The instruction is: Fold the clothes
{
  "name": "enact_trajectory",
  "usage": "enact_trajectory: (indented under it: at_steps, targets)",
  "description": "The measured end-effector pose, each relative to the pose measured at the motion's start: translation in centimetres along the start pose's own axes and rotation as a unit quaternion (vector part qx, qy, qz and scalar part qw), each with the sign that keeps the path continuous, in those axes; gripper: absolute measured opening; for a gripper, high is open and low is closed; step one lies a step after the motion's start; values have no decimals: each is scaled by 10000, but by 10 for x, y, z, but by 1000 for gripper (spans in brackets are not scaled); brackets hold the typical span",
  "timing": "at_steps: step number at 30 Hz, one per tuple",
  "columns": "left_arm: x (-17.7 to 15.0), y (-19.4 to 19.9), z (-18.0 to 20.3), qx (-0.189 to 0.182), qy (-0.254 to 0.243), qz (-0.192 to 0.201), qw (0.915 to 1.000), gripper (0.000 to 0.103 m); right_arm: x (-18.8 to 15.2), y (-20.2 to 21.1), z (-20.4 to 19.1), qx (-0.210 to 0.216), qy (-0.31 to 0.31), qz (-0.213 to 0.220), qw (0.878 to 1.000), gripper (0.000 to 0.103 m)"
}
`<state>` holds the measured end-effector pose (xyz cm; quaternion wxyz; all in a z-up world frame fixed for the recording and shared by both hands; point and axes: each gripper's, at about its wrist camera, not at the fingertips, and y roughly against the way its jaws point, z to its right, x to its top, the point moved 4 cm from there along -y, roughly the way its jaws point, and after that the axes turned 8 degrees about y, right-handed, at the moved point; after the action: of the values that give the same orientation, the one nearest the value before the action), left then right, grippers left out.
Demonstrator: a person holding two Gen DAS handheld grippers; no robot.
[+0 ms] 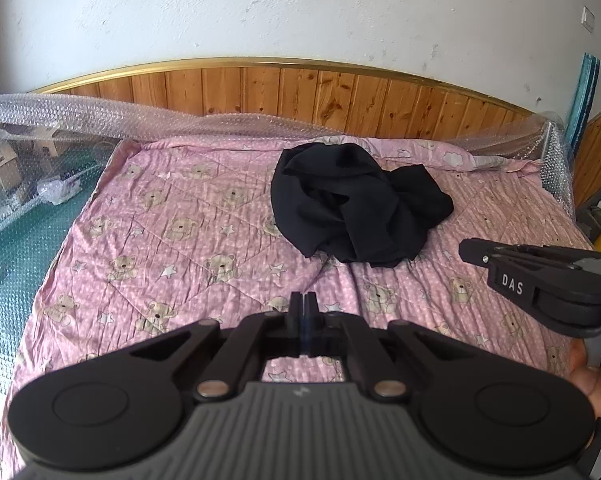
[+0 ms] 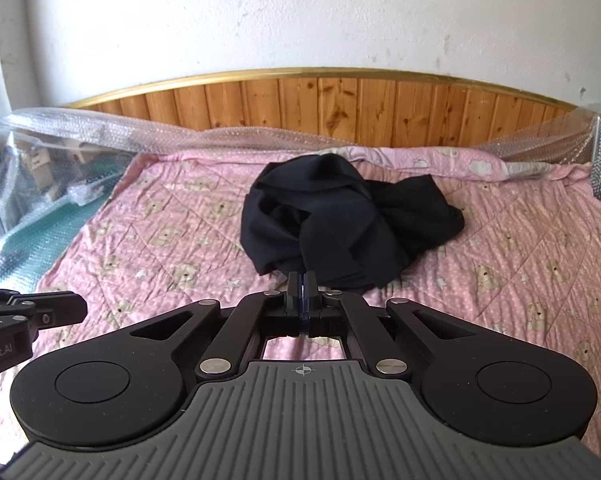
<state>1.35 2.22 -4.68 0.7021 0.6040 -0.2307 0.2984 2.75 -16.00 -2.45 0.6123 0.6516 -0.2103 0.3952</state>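
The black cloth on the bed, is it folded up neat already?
No, the crumpled black cloth garment lies in a rumpled heap with loose folds on the pink teddy-bear quilt.

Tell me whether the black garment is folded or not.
Not folded: the black garment lies crumpled in a loose heap on the pink quilt.

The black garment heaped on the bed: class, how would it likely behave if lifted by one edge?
The black garment lies in soft, deep creases, so it is probably floppy and would drape and unfurl. It looks thin, so likely light. On the quilted pink bedspread it might drag rather than slide.
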Motion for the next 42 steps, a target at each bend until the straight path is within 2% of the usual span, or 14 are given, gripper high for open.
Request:
enact_trajectory:
  at_steps: [3,6,8,9,10,11,12,26,28,30,31,34,38,42]
  targets:
    - [6,-9,-2,91,104,-42,9999,0,2,-14,2,-63,90,-84,9999,0]
    - [12,-22,-6,157,227,-165,9995,0,4,-32,7,-161,169,-163,9996,16]
    - [17,-34,-7,198,317,-291,9989,11,5,-48,12,-176,205,-219,9994,64]
    - [20,-40,-7,250,396,-305,9984,20,5,-55,15,-165,213,-246,9993,75]
    - [23,-45,-7,302,476,-314,9979,54,5,-62,18,-159,214,-257,9993,87]
    - [26,-50,-7,356,560,-288,9974,85,5,-70,21,-150,215,-279,9993,87]
    - [29,-55,-7,391,619,-230,9970,91,5,-80,25,-114,207,-367,9990,88]
    - [43,-161,2,1003,1084,-1115,9827,93,25,-241,82,167,385,-886,9952,94]
    - [38,-173,3,1121,1051,-1274,9799,93,26,-277,84,300,519,-1030,9929,93]
    - [34,-181,4,1222,1016,-1421,9770,93,24,-312,85,513,654,-1240,9888,77]
    - [32,-184,4,1266,1000,-1471,9759,93,24,-328,85,629,704,-1336,9865,51]
    - [34,-189,3,1400,1006,-1496,9736,93,45,-336,90,1176,537,-1416,9814,7]
    - [45,-197,-6,1460,1193,-1460,9711,93,126,-233,155,2328,-965,248,9674,1]
    - [54,-209,1,1346,1142,-1410,9742,93,143,-120,258,1513,-1504,1558,9645,1]
